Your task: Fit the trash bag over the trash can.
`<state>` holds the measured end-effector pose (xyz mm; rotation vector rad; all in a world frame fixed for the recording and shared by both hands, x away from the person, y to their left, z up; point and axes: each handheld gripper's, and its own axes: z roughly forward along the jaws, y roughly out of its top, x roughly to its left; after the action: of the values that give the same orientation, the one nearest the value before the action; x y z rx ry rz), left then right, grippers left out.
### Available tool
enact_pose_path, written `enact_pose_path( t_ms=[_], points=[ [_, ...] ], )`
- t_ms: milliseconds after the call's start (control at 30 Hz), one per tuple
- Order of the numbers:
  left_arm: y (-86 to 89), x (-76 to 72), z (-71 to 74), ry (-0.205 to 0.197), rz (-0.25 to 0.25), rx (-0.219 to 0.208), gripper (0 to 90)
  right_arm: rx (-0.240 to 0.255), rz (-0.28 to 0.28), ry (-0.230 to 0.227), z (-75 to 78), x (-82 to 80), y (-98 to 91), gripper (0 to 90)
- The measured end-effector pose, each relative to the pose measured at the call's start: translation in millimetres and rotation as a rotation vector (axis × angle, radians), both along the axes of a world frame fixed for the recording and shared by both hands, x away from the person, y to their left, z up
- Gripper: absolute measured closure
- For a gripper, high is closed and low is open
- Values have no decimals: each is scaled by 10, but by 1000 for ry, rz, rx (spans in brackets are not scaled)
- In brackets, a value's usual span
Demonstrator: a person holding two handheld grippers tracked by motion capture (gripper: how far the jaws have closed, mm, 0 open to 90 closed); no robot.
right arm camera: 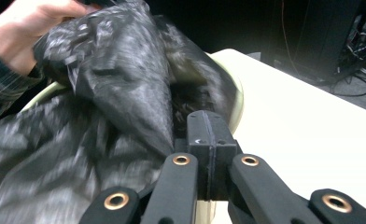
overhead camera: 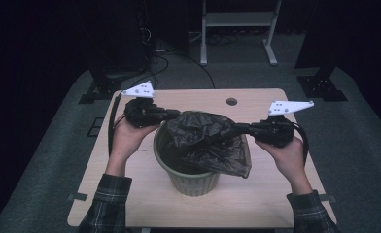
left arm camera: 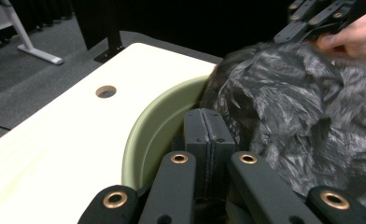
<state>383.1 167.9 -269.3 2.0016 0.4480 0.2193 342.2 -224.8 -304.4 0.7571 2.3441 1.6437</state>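
A pale green bin (overhead camera: 191, 182) stands in the middle of the wooden table (overhead camera: 256, 194). A crumpled black plastic bag (overhead camera: 213, 141) hangs over its mouth, stretched between both grippers. My left gripper (overhead camera: 178, 115) comes in from the left, jaws pressed together at the bag's left edge over the bin's rim (left arm camera: 144, 126). In the left gripper view its jaws (left arm camera: 208, 114) are shut beside the bag (left arm camera: 288, 102). My right gripper (overhead camera: 237, 127) is shut on the bag's right edge. In its own view the bag (right arm camera: 111, 93) runs into the shut jaws (right arm camera: 208, 116).
A round hole (overhead camera: 232, 101) is in the table's far edge. A white frame (overhead camera: 237, 19) stands on the floor behind, with dark stands and cables (overhead camera: 179, 58) around it. Bare tabletop lies on both sides of the bin.
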Motion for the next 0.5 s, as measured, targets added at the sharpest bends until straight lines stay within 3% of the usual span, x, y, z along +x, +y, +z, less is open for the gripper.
enact_pose_path(
  t_ms=[200,367,500],
  points=[
    [277,-158,-69,-18,46,-15,898,4,9,-9,29,-269,-60,900],
    [371,-294,-136,-27,66,22,894,-22,46,-25,-29,-421,68,900],
    [410,-310,-55,-60,86,-42,604,-29,80,-29,-48,-398,198,900]
  ],
)
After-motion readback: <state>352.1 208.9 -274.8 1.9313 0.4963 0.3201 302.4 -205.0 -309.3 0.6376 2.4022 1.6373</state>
